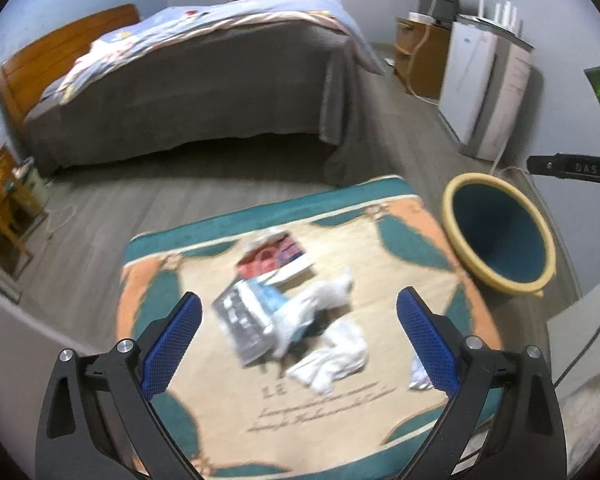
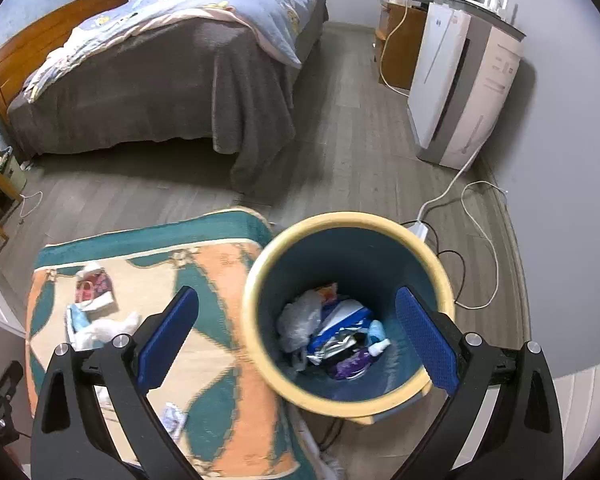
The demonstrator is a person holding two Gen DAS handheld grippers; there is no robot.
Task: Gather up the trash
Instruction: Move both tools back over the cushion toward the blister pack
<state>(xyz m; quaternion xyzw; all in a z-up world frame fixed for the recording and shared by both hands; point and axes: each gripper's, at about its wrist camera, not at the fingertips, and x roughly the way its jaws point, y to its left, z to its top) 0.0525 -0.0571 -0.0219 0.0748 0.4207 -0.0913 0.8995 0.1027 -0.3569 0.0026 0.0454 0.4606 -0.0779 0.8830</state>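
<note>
Tilting downward, the left gripper (image 1: 299, 334) hangs spread and empty above crumpled white tissues (image 1: 332, 360) and glossy wrappers (image 1: 256, 316) on the woven rug (image 1: 400, 232), while the right gripper (image 2: 297, 330), likewise agape, hovers over the round yellow-rimmed bin (image 2: 256, 292) of trash.

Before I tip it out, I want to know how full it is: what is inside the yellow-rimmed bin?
The bin holds a low heap: a crumpled clear bag, foil and purple wrappers. Whatever lies beneath them is covered.

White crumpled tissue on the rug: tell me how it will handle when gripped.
The white crumpled tissue looks soft and wrinkled, so it will probably squash flat between the pads. It seems light and might drag neighbouring scraps, since it touches the pile. Unlikely to roll.
</note>
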